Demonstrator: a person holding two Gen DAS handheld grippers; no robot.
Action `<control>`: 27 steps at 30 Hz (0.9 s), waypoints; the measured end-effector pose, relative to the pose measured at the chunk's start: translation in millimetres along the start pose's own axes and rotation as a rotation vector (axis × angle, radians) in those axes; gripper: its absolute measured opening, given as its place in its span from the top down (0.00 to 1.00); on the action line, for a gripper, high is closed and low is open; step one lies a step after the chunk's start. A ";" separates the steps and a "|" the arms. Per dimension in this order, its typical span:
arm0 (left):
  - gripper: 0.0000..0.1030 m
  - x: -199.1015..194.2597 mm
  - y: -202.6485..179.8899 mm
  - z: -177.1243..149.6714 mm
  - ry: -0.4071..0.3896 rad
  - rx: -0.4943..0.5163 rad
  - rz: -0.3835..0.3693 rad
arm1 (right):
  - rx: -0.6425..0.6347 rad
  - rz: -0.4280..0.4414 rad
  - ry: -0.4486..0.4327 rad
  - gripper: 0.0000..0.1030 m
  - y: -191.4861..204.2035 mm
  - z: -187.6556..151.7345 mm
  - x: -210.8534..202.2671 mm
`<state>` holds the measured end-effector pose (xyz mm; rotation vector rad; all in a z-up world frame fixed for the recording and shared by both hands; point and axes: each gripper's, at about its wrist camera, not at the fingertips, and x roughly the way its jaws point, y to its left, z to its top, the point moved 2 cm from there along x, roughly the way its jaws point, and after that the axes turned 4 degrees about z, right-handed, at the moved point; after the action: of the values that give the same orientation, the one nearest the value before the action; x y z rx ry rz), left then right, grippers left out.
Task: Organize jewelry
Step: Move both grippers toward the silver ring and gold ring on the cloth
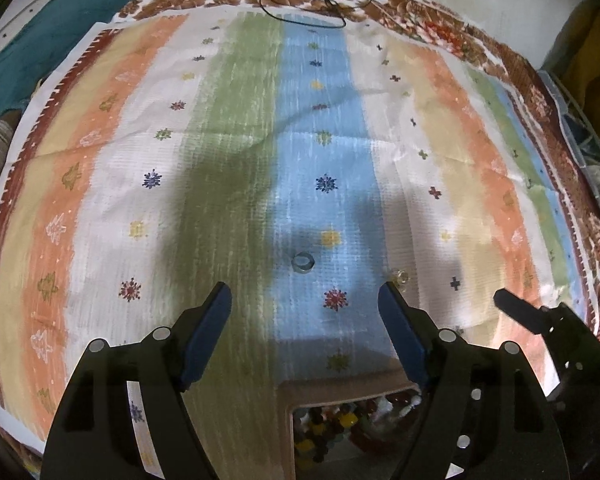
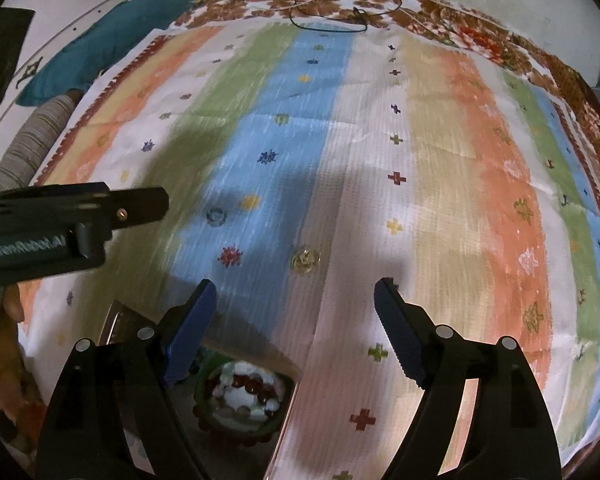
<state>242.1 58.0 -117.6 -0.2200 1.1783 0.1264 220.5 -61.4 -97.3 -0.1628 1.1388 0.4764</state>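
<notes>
A small silver ring [image 1: 303, 261] lies on the blue stripe of the striped cloth [image 1: 236, 128], just ahead of my open, empty left gripper [image 1: 305, 300]. It also shows in the right wrist view [image 2: 215, 216]. A gold clear-stone piece [image 2: 306, 259] lies ahead of my open, empty right gripper [image 2: 295, 300], and shows beside the left gripper's right finger [image 1: 401, 278]. A tan box [image 1: 300, 390] with beaded jewelry [image 1: 340, 424] sits under the left gripper. In the right wrist view the box [image 2: 118, 320] holds beaded bracelets [image 2: 244, 394].
A thin black cord and pale string [image 1: 300, 4] lie at the far edge on a floral cloth [image 1: 420, 16]. A teal cushion [image 2: 112, 36] and a striped roll [image 2: 32, 140] lie far left. The left gripper's body [image 2: 60, 228] shows in the right wrist view.
</notes>
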 end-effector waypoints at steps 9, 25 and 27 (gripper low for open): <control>0.27 24.5 -2.7 8.1 0.046 0.040 0.026 | 0.001 -0.003 0.031 0.21 -3.9 6.4 18.6; 0.33 57.6 -6.7 20.0 0.103 0.086 0.041 | 0.004 0.004 0.098 0.22 -5.5 11.9 50.7; 0.34 61.6 -8.4 21.4 0.114 0.097 0.035 | 0.000 0.002 0.106 0.22 -5.2 13.2 54.5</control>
<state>286.4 53.9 -165.9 -0.1224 1.2982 0.0875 251.8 -45.9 -141.5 -0.1893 1.2427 0.4739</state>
